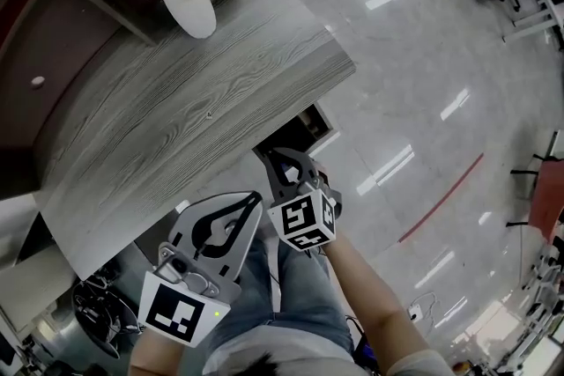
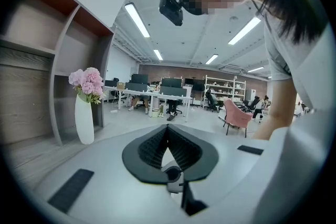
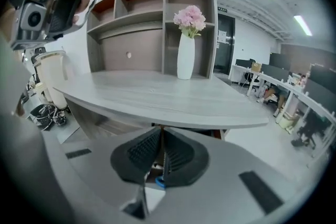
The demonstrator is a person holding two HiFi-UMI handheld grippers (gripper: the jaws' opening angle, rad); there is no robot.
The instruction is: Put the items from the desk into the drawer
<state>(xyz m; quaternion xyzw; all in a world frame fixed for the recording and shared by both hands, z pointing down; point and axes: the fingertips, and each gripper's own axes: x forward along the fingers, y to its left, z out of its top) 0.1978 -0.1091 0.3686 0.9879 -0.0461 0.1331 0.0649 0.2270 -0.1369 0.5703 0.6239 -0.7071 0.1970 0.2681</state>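
We cannot identify the small blue bit [image 3: 157, 182] between the jaws of the right gripper [image 3: 160, 131]; the desk [image 1: 176, 119] hides what lies beneath.

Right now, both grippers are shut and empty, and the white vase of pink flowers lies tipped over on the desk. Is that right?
Not quite: the white vase stands upright on the desk, as the right gripper view shows. The rest holds: the left gripper and the right gripper are both shut and empty.
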